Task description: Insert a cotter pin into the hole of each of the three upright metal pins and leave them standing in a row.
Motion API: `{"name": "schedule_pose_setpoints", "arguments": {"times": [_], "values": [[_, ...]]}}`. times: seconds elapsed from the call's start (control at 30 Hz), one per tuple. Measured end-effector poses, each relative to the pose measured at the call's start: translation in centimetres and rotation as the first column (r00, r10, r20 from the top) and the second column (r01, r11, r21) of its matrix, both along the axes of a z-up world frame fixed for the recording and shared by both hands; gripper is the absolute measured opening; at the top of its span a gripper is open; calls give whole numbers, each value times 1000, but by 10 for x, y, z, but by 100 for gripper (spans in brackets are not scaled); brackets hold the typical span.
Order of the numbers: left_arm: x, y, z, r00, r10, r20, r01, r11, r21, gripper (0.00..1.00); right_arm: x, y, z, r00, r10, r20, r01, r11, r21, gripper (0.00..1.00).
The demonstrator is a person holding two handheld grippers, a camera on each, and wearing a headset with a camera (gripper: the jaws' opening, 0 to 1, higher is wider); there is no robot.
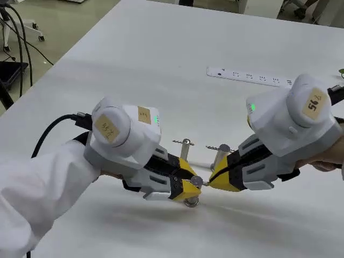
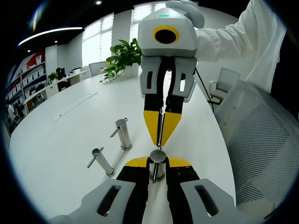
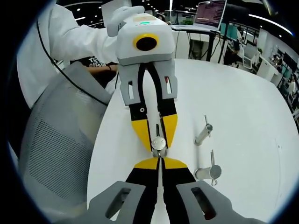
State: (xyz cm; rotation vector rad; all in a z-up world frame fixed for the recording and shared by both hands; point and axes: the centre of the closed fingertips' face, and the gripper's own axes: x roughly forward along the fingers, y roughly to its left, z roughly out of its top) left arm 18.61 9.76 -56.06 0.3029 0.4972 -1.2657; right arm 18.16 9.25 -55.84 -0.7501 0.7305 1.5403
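Left gripper view, lower centre: left gripper clamps an upright metal pin; right gripper, reaching from the top, pinches a cotter pin at its head, with two other metal pins standing lower left.

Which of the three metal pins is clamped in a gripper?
The nearest metal pin, between the left gripper's shut jaws. The other two sit free behind it, each with a cotter pin through its head.

Bright, even overhead light; soft shadows on white table; fisheye bending edges; focus sharp.
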Motion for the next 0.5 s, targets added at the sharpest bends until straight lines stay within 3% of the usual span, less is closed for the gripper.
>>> {"name": "schedule_pose_setpoints", "arguments": {"times": [0.5], "values": [[0, 1, 0, 1000, 6, -13, -6, 1000, -8, 10, -3, 5, -4, 1000, 16, -6, -16, 1000, 9, 0]]}}
